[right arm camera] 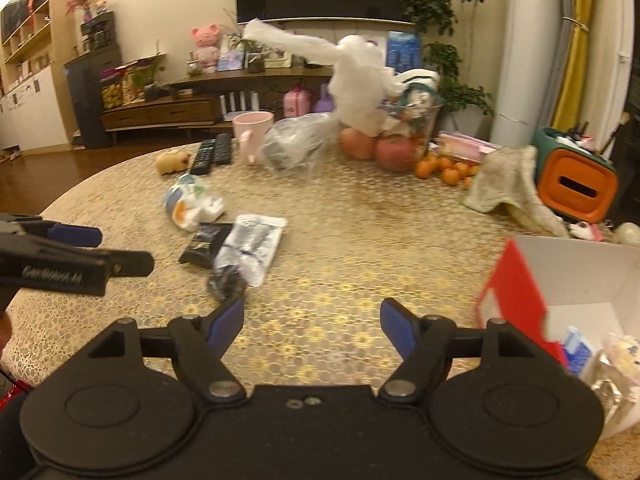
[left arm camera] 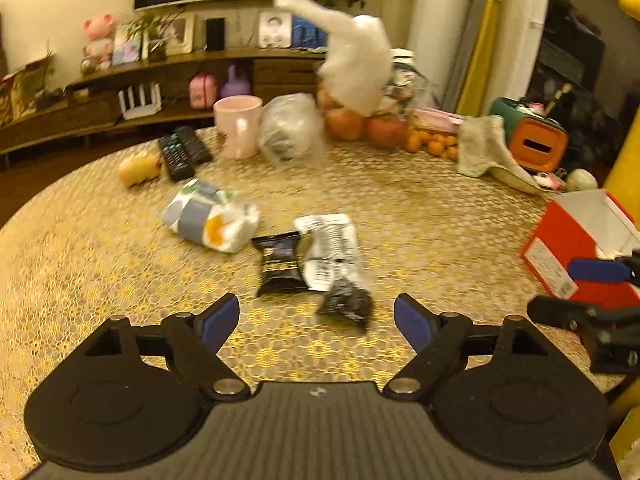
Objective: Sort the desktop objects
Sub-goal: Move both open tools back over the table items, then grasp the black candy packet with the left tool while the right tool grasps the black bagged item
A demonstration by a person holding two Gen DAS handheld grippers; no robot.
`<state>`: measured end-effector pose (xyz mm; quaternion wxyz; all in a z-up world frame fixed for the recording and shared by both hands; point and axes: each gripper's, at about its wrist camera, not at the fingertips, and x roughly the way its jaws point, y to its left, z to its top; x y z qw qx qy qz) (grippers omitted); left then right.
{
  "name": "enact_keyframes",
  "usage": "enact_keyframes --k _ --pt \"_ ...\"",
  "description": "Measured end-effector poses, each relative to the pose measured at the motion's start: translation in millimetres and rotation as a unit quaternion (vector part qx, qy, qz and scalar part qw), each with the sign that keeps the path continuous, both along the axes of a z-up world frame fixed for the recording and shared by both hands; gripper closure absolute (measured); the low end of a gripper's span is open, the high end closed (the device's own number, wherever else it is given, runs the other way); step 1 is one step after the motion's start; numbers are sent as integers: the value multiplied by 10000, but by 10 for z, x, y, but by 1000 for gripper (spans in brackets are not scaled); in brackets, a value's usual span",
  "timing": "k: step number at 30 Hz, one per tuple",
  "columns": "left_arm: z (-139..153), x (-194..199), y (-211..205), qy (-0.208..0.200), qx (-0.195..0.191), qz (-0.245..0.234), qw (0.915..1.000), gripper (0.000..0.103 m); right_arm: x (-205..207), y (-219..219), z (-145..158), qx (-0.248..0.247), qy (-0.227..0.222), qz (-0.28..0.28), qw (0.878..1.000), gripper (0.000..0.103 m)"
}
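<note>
Both my grippers, left and right, gape wide, holding nothing. Three packets at 12 o'clock: black, white, grey-orange. One red box at 3 o'clock, near the table edge. Bare cloth between.

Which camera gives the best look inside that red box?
The right wrist view: the red box shows its white interior with packets inside. The left wrist view catches only its outer side and rim at the frame edge.
</note>
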<state>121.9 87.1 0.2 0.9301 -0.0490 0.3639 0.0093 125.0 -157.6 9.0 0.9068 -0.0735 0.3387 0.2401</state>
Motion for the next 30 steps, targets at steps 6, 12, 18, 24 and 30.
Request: enact_keyframes --k 6,12,18,24,30 --pt "-164 181 139 98 -43 126 9999 3 43 250 -160 -13 45 182 9998 28" --pt "-366 431 245 300 -99 197 9993 0 131 442 -331 13 189 352 9992 28" --pt "-520 734 349 425 -90 302 9986 0 241 611 -504 24 203 497 9986 28" --pt "-699 1009 417 616 -133 396 9972 0 383 801 -674 -13 321 653 9973 28" --pt "-815 1175 457 679 -167 456 9965 0 519 943 -816 -11 432 708 9966 28"
